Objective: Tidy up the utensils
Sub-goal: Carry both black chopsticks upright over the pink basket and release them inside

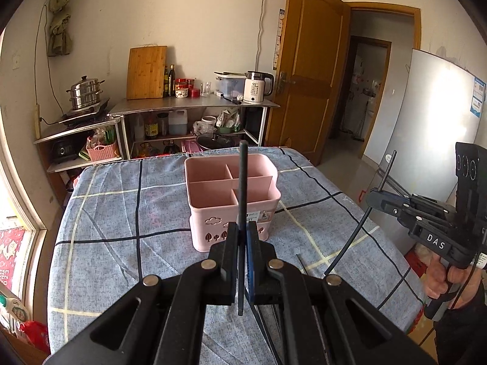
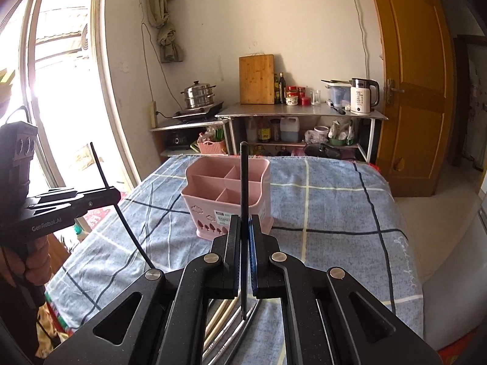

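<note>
A pink utensil caddy (image 1: 232, 196) with four compartments stands on the checked cloth, also in the right wrist view (image 2: 226, 196). My left gripper (image 1: 242, 228) is shut on a black chopstick (image 1: 242, 188), held upright short of the caddy. My right gripper (image 2: 244, 222) is shut on another black chopstick (image 2: 243, 182), also upright and short of the caddy. The right gripper shows at the right of the left wrist view (image 1: 373, 196); the left gripper shows at the left of the right wrist view (image 2: 114, 193). More utensils (image 2: 225, 328) lie on the cloth under my right gripper.
The table's blue checked cloth (image 1: 121, 213) drops off at the right edge. A shelf unit (image 1: 188, 105) with a kettle, cutting board and bottles stands behind. A steamer pot (image 1: 85, 91) is at the far left, a fridge (image 1: 426, 121) at the right.
</note>
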